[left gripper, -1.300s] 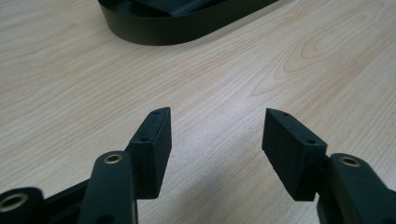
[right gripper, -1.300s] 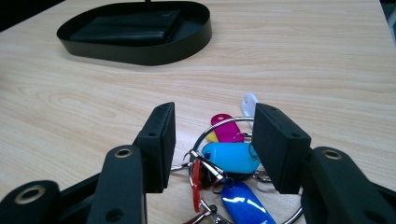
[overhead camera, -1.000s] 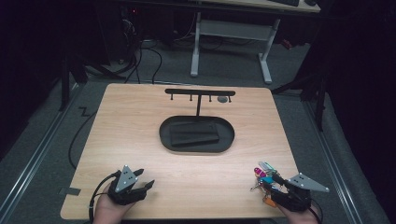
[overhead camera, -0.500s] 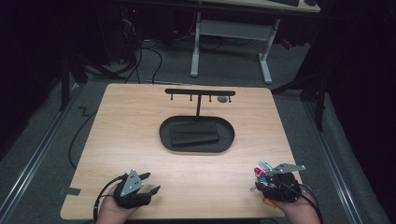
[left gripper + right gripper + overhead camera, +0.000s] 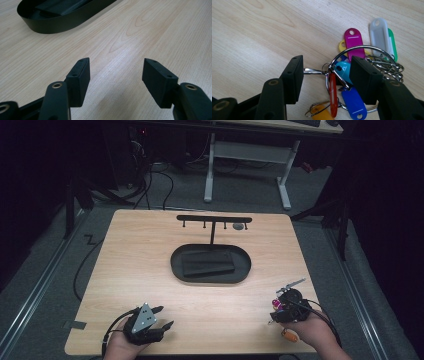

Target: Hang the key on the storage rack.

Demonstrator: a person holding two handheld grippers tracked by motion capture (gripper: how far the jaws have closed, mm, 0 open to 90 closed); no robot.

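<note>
A steel key ring (image 5: 362, 47) with several coloured plastic tags lies on the wooden table near its front right corner. The magenta tag (image 5: 274, 304) pokes out beside my right gripper (image 5: 281, 310). In the right gripper view my right gripper (image 5: 325, 75) points down at the bunch. Its jaws are open and straddle the near side of the ring, with the red tag (image 5: 332, 93) and the cyan tag (image 5: 343, 70) between them. My left gripper (image 5: 165, 316) rests at the front left, open over bare wood (image 5: 116, 72).
A black oval tray (image 5: 176, 265) holding a dark flat block (image 5: 207, 262) sits mid-table, its rim also ahead in the left gripper view (image 5: 62, 22). Behind it rises a black T-shaped hook bar (image 5: 214, 218). A desk frame and cables stand beyond the far edge.
My right gripper has moved left and tipped down over the key bunch, so its jaws now straddle the ring. My left gripper shifted slightly right and toward the front edge.
</note>
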